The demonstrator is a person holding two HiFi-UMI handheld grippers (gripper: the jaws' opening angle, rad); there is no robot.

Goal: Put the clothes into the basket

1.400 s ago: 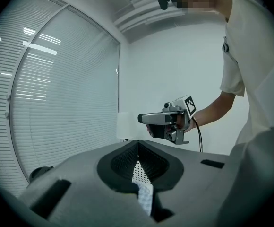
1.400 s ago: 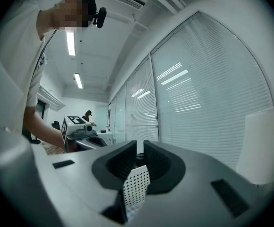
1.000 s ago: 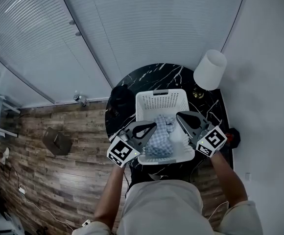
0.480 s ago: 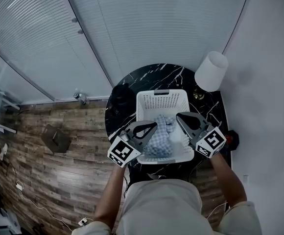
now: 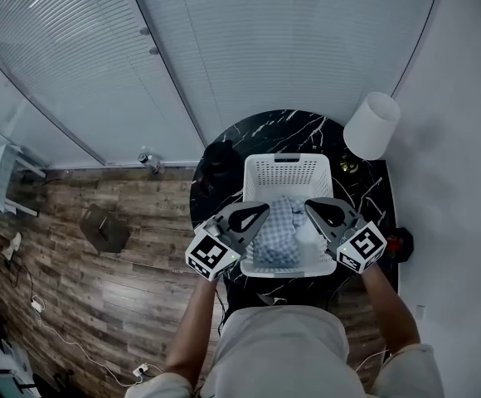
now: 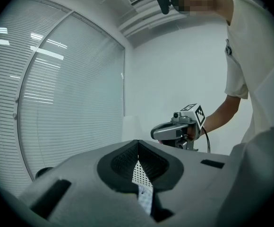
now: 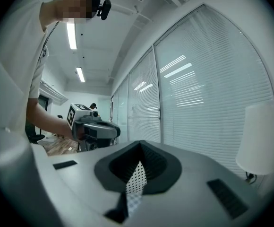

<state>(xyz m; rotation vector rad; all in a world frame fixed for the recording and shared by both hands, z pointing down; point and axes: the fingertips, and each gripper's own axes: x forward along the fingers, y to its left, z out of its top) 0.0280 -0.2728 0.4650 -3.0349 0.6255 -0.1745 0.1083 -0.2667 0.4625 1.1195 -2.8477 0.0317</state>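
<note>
**A:** ok so where's the laundry at?

**B:** Dead centre of the head view. There's a round black marble table (image 5: 300, 128) with a white perforated basket (image 5: 287, 172) on it. The blue-checked clothes (image 5: 278, 237) are lying inside the basket, toward its lower half. Looks pretty much done to me.

**A:** And if it needed a re-tuck, how would it handle?

**B:** My guess is light, floppy fabric. Nothing breakable, not slippery. It'll sag and drape, so I'd pinch a bunched fold near the top of the heap, not a loose edge.

**A:** Counts?

**B:** One table, one basket and one checked heap. I can't tell how many garments are in it, and there's a paler patch on its right. One white lamp (image 5: 371, 126) at upper right. Two grippers: the left gripper (image 5: 261, 210) at the basket's left edge and the right gripper (image 5: 313, 206) at its right edge. Both have their fingers pressed together with nothing between them.
</note>
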